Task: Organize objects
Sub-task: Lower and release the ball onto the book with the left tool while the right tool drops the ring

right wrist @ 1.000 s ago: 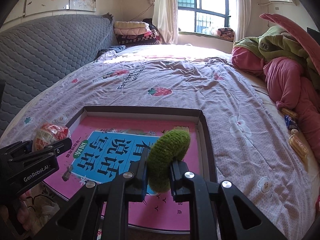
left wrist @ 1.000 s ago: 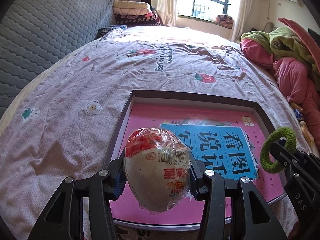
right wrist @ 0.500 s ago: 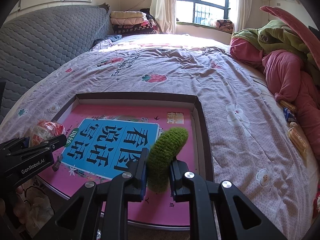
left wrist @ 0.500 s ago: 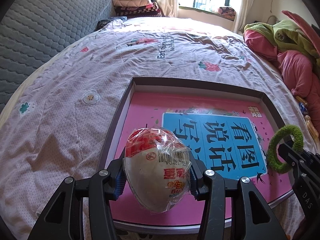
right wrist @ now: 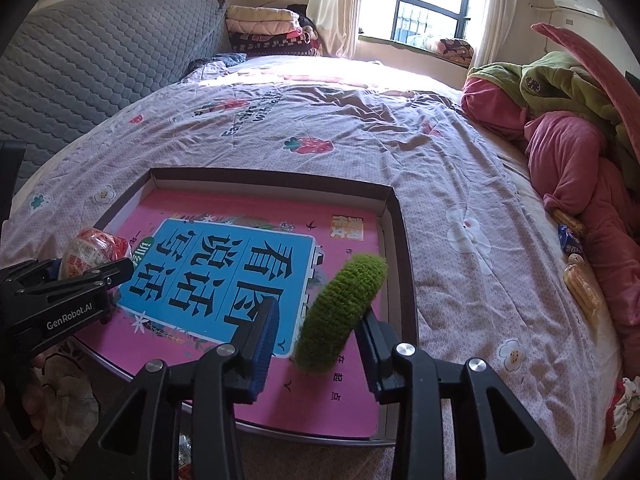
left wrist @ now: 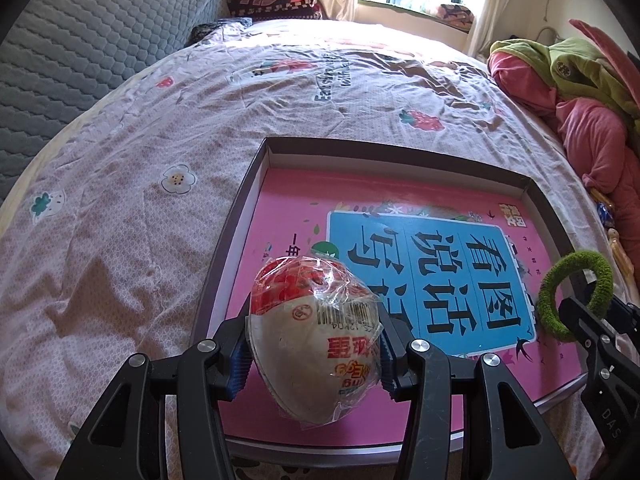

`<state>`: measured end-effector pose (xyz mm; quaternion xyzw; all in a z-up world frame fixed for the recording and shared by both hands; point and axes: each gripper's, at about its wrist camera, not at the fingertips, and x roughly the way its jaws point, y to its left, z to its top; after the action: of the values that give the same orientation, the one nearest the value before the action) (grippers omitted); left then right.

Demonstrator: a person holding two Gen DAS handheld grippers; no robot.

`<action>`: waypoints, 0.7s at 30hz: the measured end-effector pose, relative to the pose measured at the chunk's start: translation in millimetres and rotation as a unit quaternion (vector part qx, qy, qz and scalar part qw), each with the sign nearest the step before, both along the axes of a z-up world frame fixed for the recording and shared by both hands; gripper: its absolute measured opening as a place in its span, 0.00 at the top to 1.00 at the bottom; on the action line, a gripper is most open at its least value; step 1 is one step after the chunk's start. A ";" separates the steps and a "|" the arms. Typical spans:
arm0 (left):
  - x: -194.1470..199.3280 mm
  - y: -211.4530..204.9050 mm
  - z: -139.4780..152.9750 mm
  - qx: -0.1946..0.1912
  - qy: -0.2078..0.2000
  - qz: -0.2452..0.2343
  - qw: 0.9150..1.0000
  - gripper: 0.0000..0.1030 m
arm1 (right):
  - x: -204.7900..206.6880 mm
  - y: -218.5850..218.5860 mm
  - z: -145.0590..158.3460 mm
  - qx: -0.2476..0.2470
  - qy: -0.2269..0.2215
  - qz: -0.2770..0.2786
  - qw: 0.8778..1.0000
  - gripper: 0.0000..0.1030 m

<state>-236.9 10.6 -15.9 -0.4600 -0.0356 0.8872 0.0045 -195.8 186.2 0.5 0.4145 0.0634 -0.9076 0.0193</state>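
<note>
One wrapped egg [left wrist: 316, 340], one green ring [right wrist: 342, 316], one box [right wrist: 404, 248]

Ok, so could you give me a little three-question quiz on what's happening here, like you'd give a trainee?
1. True or false: the left tongs are clamped on a plastic-wrapped egg.
2. What sits between the open right tongs? A) a fuzzy green hair ring B) a spoon C) a red sock
3. Fill in: the pink book lies inside a shallow dark-rimmed ____ on the bed.

Key: 1 true; 2 A; 3 box.
</note>
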 end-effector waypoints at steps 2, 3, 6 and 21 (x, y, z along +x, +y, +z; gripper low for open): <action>0.0 -1.1 0.8 0.003 -0.004 0.000 1.000 0.48 | 1.3 -3.1 1.1 0.018 -0.002 0.003 1.000 0.63; 0.4 -0.6 1.6 0.004 -0.003 -0.002 1.000 0.47 | 2.6 -5.4 2.7 0.026 0.001 0.004 1.000 0.63; 2.7 0.4 5.0 0.001 0.000 -0.006 1.000 0.44 | 5.8 -11.4 9.3 0.035 0.015 0.015 0.999 0.63; 14.4 -3.2 22.6 0.010 0.017 -0.009 1.000 0.39 | 8.6 -17.0 19.1 0.075 0.008 0.032 0.997 0.53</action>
<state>-222.5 7.4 6.7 -0.4450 -0.0401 0.8945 0.0176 -187.2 169.2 19.5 0.4055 0.1448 -0.9024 0.0164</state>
